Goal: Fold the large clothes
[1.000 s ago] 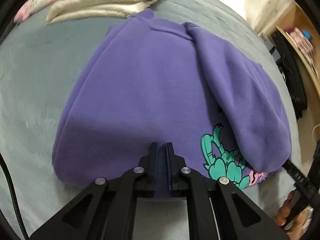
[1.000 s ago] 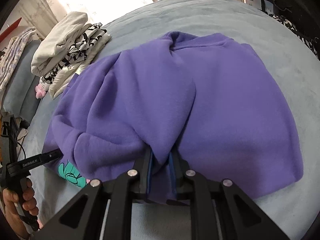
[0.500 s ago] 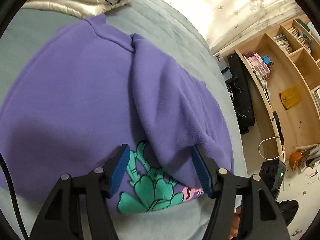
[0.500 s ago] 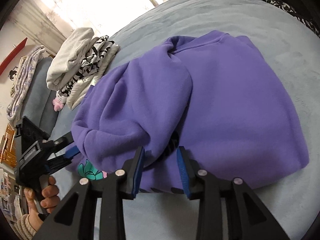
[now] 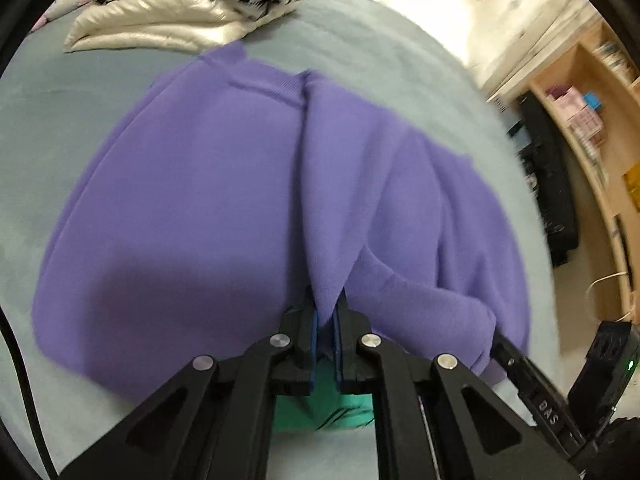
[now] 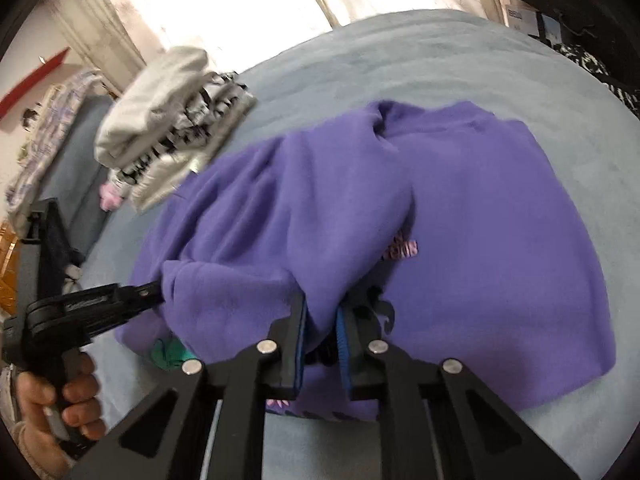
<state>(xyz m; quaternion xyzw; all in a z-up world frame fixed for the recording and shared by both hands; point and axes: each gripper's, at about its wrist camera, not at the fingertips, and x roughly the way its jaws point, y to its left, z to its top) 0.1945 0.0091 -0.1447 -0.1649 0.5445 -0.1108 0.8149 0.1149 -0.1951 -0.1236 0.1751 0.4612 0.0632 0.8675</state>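
Purple sweatshirt (image 5: 192, 208) (green print underneath) half-folded on grey-blue bed (image 5: 52, 92)

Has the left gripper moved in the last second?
Yes: the left gripper went right, to above the teal print once at its right; its jaws just closed on the purple sweatshirt fold.

Grey-blue bed cover (image 6: 460, 52) filled the room's middle. Bright daylight came through pale patterned curtains (image 5: 500, 12). Wooden shelving (image 5: 592, 92) stood along one side. Stacked folded clothing (image 6: 168, 112) lay near the window.
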